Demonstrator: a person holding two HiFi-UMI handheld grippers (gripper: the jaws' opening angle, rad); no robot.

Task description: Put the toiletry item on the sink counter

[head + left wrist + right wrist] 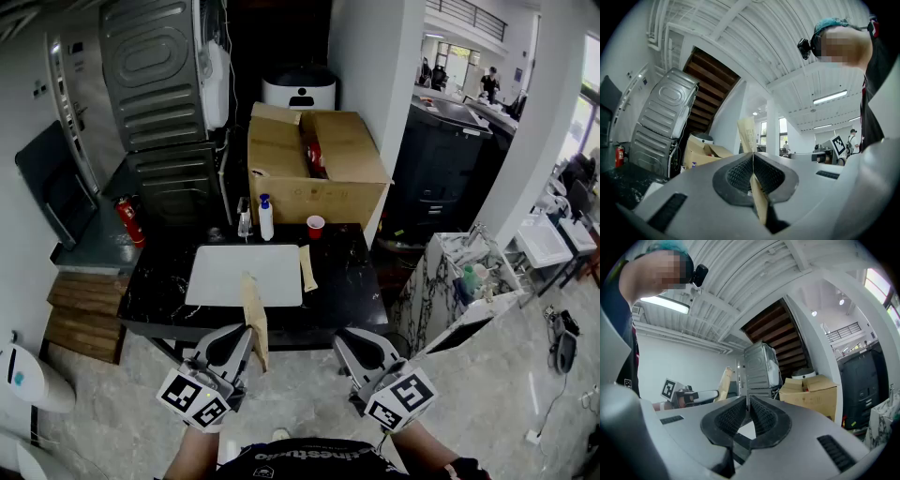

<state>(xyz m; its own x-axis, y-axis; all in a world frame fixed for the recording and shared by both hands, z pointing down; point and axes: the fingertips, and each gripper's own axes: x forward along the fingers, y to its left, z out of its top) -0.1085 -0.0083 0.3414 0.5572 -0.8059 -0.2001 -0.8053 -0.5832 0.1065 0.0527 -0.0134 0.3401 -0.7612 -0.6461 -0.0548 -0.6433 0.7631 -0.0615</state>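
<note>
A flat tan paper packet (253, 309) stands upright in my left gripper (246, 336), which is shut on its lower end near the front edge of the black marble counter (347, 272). In the left gripper view the packet (747, 133) sticks up from between the closed pads (736, 172). My right gripper (349, 343) hovers level with it on the right, shut and empty; its pads (761, 414) meet with nothing between them. A white rectangular sink (246, 274) is set into the counter. A second tan packet (307, 267) lies just to the right of the sink.
At the counter's back edge stand a white bottle with a blue cap (266, 218), a small clear bottle (245, 223) and a red cup (316, 226). Behind them is a cardboard box (314, 169). A fire extinguisher (129, 221) and a grey appliance (159, 103) are at the left.
</note>
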